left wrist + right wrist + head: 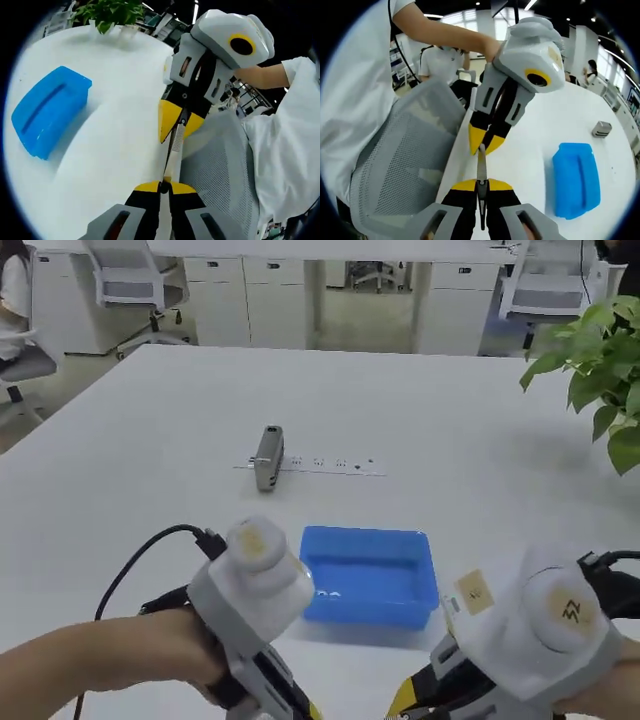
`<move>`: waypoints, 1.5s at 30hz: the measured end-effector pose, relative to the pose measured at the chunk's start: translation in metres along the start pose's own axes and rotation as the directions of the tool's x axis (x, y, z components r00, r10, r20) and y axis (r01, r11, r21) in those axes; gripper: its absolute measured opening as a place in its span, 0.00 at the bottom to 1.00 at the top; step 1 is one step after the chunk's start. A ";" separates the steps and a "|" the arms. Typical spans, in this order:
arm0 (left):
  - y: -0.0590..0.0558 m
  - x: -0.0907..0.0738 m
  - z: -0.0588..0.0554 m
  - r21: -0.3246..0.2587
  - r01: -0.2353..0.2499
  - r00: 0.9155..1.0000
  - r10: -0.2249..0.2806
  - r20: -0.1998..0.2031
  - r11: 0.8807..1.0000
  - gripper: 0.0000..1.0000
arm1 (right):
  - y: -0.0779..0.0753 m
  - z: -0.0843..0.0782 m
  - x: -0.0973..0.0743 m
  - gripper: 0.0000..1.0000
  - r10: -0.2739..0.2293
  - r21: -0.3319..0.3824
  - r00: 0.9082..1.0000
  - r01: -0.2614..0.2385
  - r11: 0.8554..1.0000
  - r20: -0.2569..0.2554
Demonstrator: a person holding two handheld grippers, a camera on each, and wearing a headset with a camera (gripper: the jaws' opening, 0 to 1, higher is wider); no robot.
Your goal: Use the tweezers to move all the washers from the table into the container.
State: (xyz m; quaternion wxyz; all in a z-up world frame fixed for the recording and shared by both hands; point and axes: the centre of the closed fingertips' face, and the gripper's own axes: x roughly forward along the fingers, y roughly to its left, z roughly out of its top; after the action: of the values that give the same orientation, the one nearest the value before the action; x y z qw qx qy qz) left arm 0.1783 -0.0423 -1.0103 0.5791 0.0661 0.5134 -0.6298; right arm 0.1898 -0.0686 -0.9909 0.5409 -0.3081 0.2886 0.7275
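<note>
Office table holds container; left hand-held gripper, right hand-held gripper both clamp tweezers.

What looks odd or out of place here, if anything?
One thing: the tweezers are pinched at both ends, by the left gripper and the right gripper at once, right at the table edge by a mesh chair, away from the blue container. Nothing looks spilled or damaged.

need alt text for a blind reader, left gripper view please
Both grippers hold one pair of tweezers, left gripper from below, right gripper from above, jaws shut. A blue container sits on the white table, left.
</note>
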 end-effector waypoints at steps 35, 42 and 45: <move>0.062 0.006 -0.005 0.286 -0.508 0.840 0.541 -0.045 0.813 0.00 | -0.039 -0.055 0.029 0.24 -0.344 0.453 0.937 0.335 0.826 -0.063; 0.075 0.008 -0.013 0.329 -0.510 0.813 0.570 -0.119 0.795 0.00 | -0.030 -0.049 -0.002 0.32 -0.493 0.598 0.870 0.400 0.695 -0.009; 0.078 0.010 -0.016 0.341 -0.501 0.805 0.573 -0.153 0.795 0.00 | -0.022 -0.049 -0.019 0.40 -0.566 0.667 0.825 0.423 0.613 -0.003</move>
State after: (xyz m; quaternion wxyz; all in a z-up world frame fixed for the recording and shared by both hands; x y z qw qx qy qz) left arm 0.2291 -0.0226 -1.0689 0.6501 0.3708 0.4455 -0.4913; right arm 0.2220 -0.1112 -1.0098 0.8194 -0.0944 0.3639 0.4327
